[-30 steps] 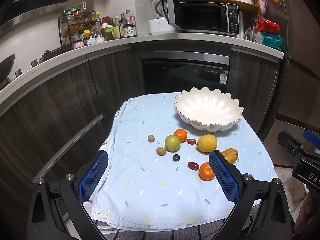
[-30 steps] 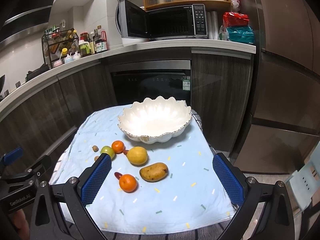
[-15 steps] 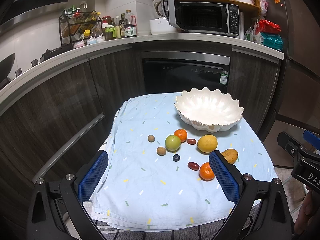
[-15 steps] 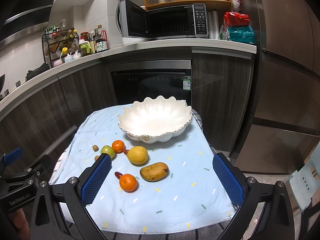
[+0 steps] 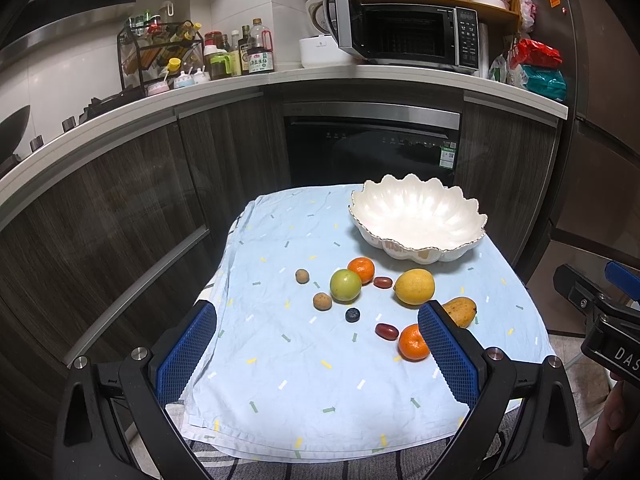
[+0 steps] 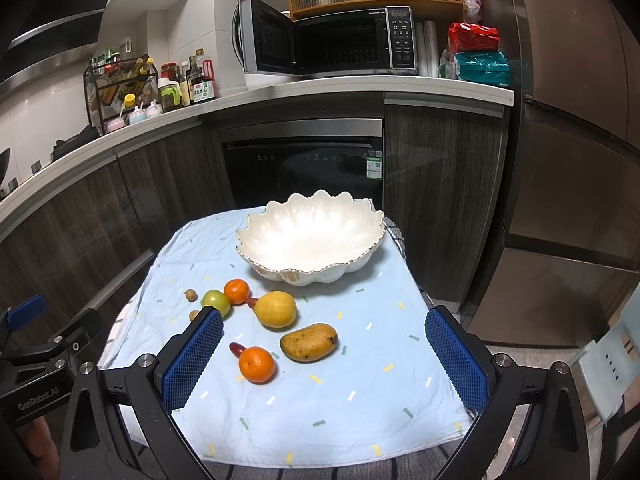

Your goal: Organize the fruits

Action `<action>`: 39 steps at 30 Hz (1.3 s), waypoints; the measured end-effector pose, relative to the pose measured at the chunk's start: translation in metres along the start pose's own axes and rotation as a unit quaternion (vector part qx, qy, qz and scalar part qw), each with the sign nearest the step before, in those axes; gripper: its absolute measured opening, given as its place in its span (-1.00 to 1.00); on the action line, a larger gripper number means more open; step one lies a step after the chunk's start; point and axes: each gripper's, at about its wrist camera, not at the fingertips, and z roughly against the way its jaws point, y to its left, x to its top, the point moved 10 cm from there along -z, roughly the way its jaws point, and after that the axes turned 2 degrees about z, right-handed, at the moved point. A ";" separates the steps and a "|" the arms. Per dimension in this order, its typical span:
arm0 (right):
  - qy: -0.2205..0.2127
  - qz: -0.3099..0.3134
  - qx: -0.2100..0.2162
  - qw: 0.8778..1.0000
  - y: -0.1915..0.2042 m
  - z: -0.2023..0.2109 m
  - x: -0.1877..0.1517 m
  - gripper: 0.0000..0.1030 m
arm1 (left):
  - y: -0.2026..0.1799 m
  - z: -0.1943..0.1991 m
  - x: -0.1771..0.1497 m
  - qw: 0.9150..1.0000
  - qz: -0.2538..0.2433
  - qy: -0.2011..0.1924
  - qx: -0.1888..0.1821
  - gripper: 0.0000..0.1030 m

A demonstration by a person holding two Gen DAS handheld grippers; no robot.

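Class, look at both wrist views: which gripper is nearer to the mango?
Right. The mango lies just ahead between the open right gripper fingers; from the left gripper it sits off beyond the right finger.

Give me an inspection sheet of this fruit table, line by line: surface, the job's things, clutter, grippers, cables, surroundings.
Surface: light blue tablecloth with small coloured marks, wrinkled, hanging over the near edge.
Job's things: white scalloped bowl at the far side, nothing in it. On the cloth, outside it: lemon, mango, two oranges, green fruit, two dark red fruits, a blueberry, two small brown fruits.
Clutter: nothing seen on the cloth.
Grippers: left gripper and right gripper open, above the near edge, holding nothing.
Cables: nothing seen.
Surroundings: microwave with its door open, bottles on the counter, built-in oven below.
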 end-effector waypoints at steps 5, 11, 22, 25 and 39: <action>0.005 0.002 0.001 1.000 0.002 -0.004 -0.003 0.99 | 0.001 -0.002 -0.001 1.000 0.003 0.005 -0.001 0.99; 0.013 0.004 0.003 1.000 0.005 -0.010 -0.004 0.99 | 0.002 -0.008 -0.002 1.000 0.006 0.013 0.000 0.99; 0.029 0.016 0.005 0.999 0.010 -0.027 -0.008 0.99 | 0.003 -0.029 -0.005 1.000 0.001 0.030 -0.002 0.99; 0.041 0.018 0.005 0.999 0.011 -0.038 -0.011 0.99 | 0.002 -0.037 -0.008 0.999 -0.003 0.040 -0.005 0.99; 0.096 0.028 0.017 0.995 0.000 -0.094 -0.028 0.99 | -0.042 -0.083 -0.026 0.994 -0.048 0.081 -0.051 0.98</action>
